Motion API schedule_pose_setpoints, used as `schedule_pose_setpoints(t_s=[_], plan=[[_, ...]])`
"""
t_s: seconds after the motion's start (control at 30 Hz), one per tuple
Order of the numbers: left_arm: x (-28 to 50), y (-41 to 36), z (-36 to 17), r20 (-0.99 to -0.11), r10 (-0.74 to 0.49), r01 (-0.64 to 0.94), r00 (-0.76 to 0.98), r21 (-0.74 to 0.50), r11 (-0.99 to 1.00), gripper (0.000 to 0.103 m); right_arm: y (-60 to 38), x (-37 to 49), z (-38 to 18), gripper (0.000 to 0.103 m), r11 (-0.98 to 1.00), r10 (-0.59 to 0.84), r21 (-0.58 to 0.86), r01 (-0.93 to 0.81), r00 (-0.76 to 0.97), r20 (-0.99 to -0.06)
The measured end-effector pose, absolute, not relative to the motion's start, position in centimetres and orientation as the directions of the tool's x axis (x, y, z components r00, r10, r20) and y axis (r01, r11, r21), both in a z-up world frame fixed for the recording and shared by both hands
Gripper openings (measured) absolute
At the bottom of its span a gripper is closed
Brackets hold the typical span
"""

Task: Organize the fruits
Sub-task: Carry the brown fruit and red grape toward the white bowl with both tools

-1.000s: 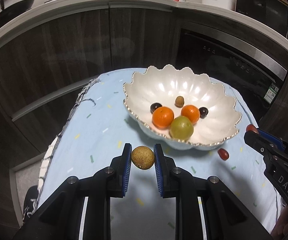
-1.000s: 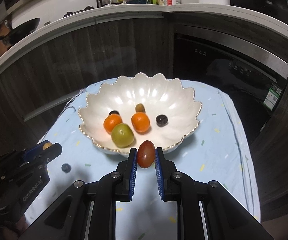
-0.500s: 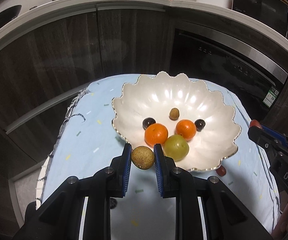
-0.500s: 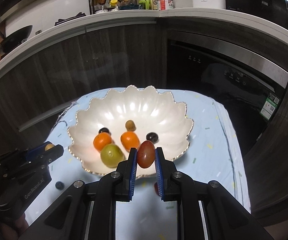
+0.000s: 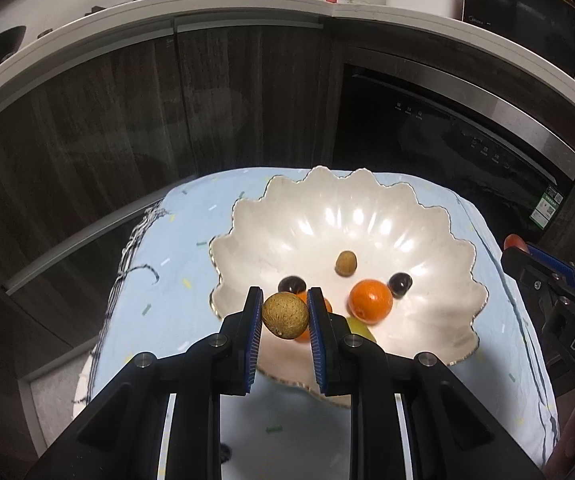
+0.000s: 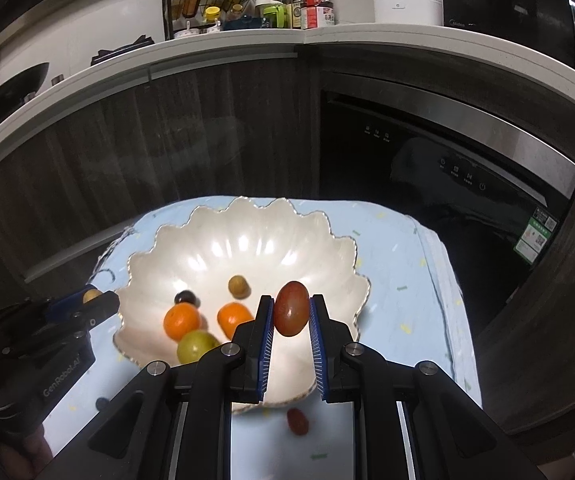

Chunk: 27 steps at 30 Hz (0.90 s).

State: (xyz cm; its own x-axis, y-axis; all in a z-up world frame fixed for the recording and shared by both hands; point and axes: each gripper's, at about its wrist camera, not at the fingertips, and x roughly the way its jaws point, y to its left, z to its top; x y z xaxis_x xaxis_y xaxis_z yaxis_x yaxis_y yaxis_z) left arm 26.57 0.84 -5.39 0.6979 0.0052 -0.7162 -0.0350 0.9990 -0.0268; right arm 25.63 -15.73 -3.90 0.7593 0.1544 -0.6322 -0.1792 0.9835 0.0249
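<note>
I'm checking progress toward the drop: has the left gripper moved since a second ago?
Yes. The left gripper, shut on the brown fruit, advanced from short of the bowl to over its near rim.

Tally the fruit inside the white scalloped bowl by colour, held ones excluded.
Round orange fruits: 2
Round yellow-green fruit: 1
Small dark purple round fruits: 2
Small tan-brown oval fruit: 1
Total in the white scalloped bowl: 6
</note>
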Motion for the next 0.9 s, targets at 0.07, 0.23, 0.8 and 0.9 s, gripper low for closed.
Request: schedule_pose_setpoints(t_s=[0.07, 0.23, 0.8, 0.9], plan=[[27.3, 0.9, -5.4, -0.719, 0.006, -0.034, 0.695, -0.025, 0.999, 0.023, -15.9, 26.3, -3.8, 0.019, 0.985, 0.148, 0.024, -0.171, 0.763, -0.630], [28.8, 1.0, -5.5, -0.720, 0.013, -0.036, 0.694, -0.017, 0.999, 0.023, -16.0, 27.7, -4.0, 0.019, 0.987, 0.134, 0.020, -0.157, 0.764, -0.631], [34.8, 1.9, -6.8, -0.738, -0.009, -0.002, 0.675, -0.015, 1.000, 0.023, -16.0, 33.3, -5.8, 0.019, 0.993, 0.092, 0.009, -0.115, 0.744, -0.662], [35.7, 1.9, -6.9, -0.739, -0.017, 0.007, 0.673, -0.016, 1.000, 0.023, -15.9, 34.1, -5.9, 0.019, 0.994, 0.088, 0.006, -0.113, 0.741, -0.665]])
